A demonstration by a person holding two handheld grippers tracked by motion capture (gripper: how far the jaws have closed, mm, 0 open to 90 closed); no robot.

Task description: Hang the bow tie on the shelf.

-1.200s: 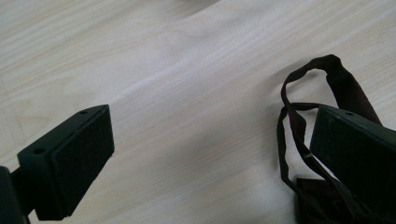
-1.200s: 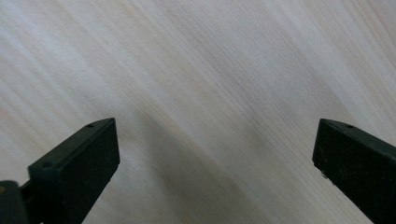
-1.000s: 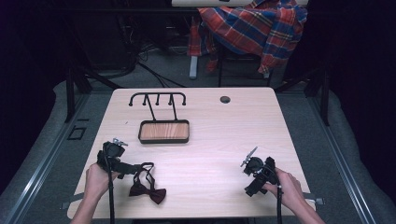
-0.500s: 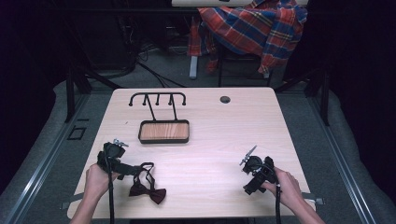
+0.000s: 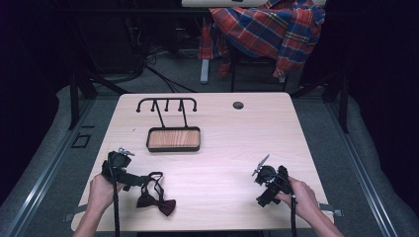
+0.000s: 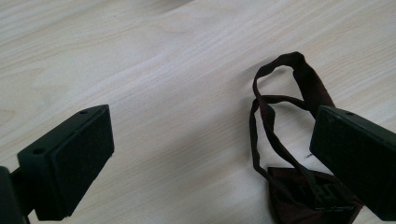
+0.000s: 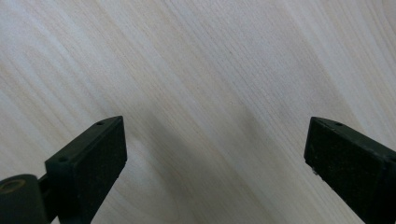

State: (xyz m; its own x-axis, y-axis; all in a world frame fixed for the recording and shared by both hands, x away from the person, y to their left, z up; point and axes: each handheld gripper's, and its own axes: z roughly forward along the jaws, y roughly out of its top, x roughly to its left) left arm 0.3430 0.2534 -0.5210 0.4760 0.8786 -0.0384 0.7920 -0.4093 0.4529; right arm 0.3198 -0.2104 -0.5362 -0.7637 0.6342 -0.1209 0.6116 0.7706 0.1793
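Little had changed in that last second: your left gripper (image 5: pixel 129 177) stayed open-jawed beside the bow tie (image 5: pixel 156 201) near the tabletop's front-left corner, ungrasped; your right gripper (image 5: pixel 267 181) idled open.

One bow tie (image 5: pixel 157 201), one tray (image 5: pixel 173 139), one hook rack (image 5: pixel 166 104), two grippers, perhaps one plaid shirt (image 5: pixel 269 30).

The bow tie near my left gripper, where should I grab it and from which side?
Probably the strap loop of the bow tie, not the flat bow. The loop lies open on the table and is thin enough for the jaws. The left gripper is open just above it, so come straight down and close across the strap.
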